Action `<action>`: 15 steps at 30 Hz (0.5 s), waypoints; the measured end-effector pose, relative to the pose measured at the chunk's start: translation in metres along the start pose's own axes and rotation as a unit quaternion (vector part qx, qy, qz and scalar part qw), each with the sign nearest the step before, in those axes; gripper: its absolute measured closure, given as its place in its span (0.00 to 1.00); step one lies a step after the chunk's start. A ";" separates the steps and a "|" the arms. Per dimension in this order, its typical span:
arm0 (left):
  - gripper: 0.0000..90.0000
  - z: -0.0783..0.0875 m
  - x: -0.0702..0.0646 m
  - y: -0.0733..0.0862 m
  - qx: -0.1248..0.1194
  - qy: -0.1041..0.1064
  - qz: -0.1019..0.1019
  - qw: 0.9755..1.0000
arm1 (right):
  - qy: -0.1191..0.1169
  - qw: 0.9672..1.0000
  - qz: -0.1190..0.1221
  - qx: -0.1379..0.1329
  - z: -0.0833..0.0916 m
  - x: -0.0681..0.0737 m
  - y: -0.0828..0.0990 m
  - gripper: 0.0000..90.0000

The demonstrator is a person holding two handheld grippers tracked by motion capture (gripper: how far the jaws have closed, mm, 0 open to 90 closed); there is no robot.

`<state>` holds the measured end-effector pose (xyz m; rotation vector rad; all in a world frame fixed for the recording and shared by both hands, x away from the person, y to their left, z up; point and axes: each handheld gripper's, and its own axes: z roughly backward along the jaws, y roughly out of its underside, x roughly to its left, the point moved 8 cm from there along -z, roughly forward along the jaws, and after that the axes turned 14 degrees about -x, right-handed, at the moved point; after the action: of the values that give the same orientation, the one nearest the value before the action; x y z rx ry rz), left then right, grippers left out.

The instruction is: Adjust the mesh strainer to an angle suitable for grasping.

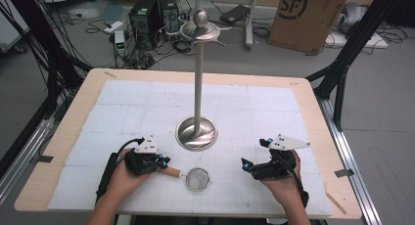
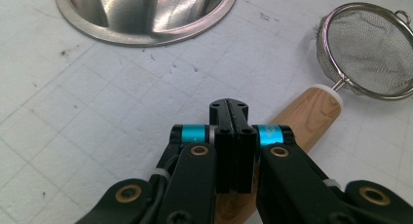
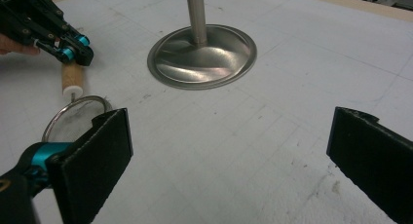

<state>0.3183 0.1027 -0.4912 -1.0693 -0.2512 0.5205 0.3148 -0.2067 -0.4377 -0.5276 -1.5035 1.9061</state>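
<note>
Left gripper view: our L gripper (image 2: 229,107) clenched empty over strainer (image 2: 370,48) handle (image 2: 311,112), R gripper (image 3: 229,151) released w/ nothing between

Materials and finishes at the table

Strainer (image 2: 372,48) just ahead of the left gripper (image 2: 229,107): fine steel mesh, shiny wire rim, pale wooden handle (image 2: 311,114) with visible grain and a white plastic-looking collar. Stand base (image 3: 202,56) beyond the right gripper (image 3: 229,151): polished metal, mirror-glossy, same for its pole (image 1: 198,78). Both grippers matt black, with glossy blue anodised pins and brass-coloured rivets; right pads (image 3: 104,153) look rough, cloth-like. Mat (image 2: 97,102) matt white, scuffed; table edge (image 1: 73,117) light wood
</note>
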 end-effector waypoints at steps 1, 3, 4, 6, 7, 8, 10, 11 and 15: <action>1.00 0.001 0.000 0.000 -0.002 0.000 0.000 1.000 | 0.000 1.000 0.000 0.000 0.000 0.000 0.000 0.02; 0.97 0.001 0.000 -0.002 -0.007 0.002 0.000 1.000 | -0.001 1.000 0.001 0.001 -0.001 0.001 0.000 0.02; 0.97 0.001 -0.001 -0.003 -0.011 0.006 0.001 1.000 | -0.001 1.000 0.001 0.001 -0.001 0.001 0.000 0.02; 0.92 0.001 -0.004 -0.005 -0.015 0.012 -0.003 1.000 | -0.002 1.000 0.000 0.000 0.000 0.001 0.000 0.02; 0.91 0.001 -0.005 -0.006 -0.018 0.014 -0.005 1.000 | -0.002 1.000 0.001 -0.001 0.000 0.000 0.000 0.02; 0.90 0.001 -0.006 -0.007 -0.020 0.018 -0.007 1.000 | -0.002 1.000 0.000 -0.001 0.000 0.000 0.000 0.02; 0.83 0.002 -0.008 -0.010 -0.028 0.022 -0.009 0.999 | -0.003 1.000 0.001 0.000 0.000 0.001 0.000 0.02; 0.79 0.003 -0.009 -0.011 -0.030 0.026 -0.010 0.999 | -0.003 1.000 0.001 0.000 0.000 0.001 0.000 0.02; 0.70 0.005 -0.014 -0.013 -0.033 0.047 -0.012 0.998 | -0.004 1.000 0.001 0.002 -0.001 0.001 0.001 0.02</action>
<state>0.3081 0.0945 -0.4769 -1.1509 -0.1989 0.4412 0.3142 -0.2055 -0.4387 -0.5206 -1.5044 1.9154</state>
